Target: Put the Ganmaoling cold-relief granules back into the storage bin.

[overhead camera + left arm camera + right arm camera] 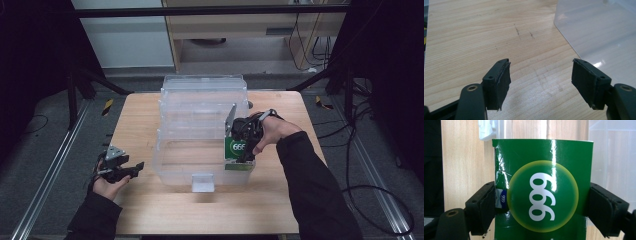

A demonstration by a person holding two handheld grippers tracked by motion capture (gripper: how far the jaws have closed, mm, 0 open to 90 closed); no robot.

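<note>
Right gripper view shows the right gripper (541, 205) clamped wide across a green box (544, 187) marked 999 — held over the front right corner of the clear plastic bin (175, 165). Left gripper (541, 82) gapes empty above the wooden table (474, 37).

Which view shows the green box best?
Right gripper view: the green box faces the camera, its 999 label readable, held between the right gripper's fingers. The high view shows it small, at the clear bin.
</note>
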